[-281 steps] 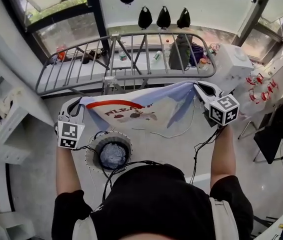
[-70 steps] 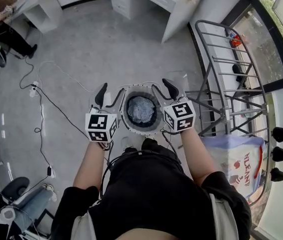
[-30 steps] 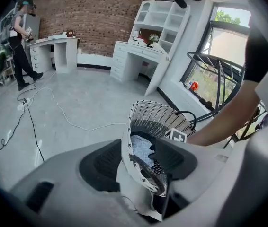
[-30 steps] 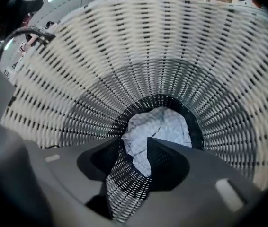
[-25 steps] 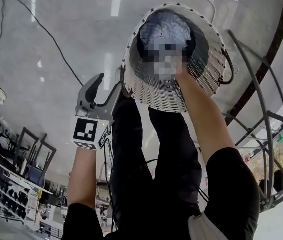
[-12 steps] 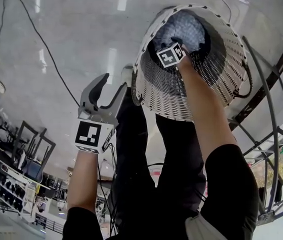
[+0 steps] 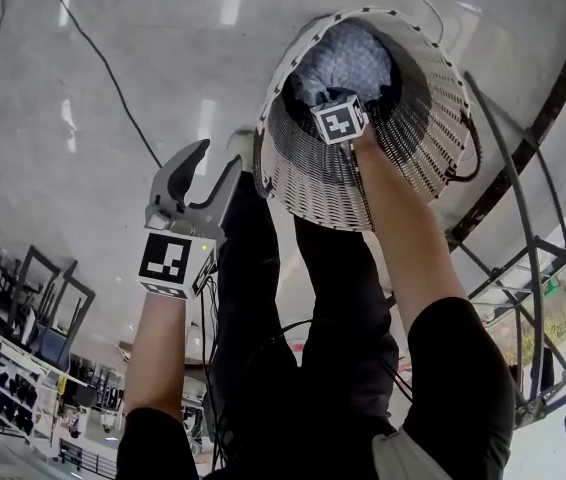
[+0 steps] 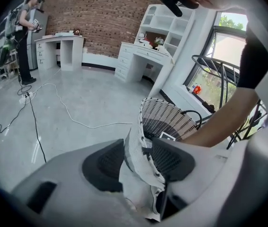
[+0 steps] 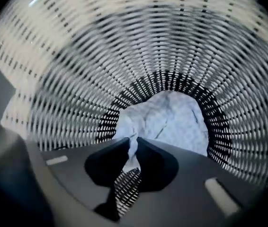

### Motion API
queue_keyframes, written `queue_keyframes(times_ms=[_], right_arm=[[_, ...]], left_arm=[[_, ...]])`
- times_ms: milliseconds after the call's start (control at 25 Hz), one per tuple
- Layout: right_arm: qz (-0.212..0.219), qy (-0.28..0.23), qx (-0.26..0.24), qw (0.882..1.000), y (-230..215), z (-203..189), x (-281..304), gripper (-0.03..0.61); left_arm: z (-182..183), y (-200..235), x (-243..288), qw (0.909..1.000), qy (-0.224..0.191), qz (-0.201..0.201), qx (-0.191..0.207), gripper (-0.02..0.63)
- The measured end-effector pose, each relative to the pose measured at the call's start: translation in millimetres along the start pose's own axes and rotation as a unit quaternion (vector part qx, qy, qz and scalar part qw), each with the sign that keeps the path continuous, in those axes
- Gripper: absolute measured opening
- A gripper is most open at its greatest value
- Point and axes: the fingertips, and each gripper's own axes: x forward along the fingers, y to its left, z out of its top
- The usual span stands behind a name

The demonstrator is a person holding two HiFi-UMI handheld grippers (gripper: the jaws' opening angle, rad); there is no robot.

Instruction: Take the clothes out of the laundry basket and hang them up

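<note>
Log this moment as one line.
left gripper: jaws just closed further, on laundry basket rim | right gripper: jaws just closed, pinching pale garment inside basket | phase: picking garment

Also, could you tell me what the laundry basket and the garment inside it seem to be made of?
The laundry basket looks like woven plastic or wicker, matte white with a black band near the bottom. Its wall is a see-through lattice of flat strips. The garment looks like thin, soft cloth, pale bluish-white and matte. It lies crumpled in fine creases.
</note>
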Motion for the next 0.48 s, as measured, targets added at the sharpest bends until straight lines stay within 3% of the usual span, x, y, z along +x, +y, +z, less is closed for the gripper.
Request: queue_keyframes(times_ms=[240,480], right_arm=[[0.027,-0.080,0.037,0.996,22,15,-97,0.057],[0.032,-0.171,0.090,0.981,32,28,-200,0.055]], left_arm=[[33,-32,-19,0.9988,-0.026,-0.035,0.024,0.192],[46,-49,-38,0.9958,-0.040,-0.058,0.059,0.192]])
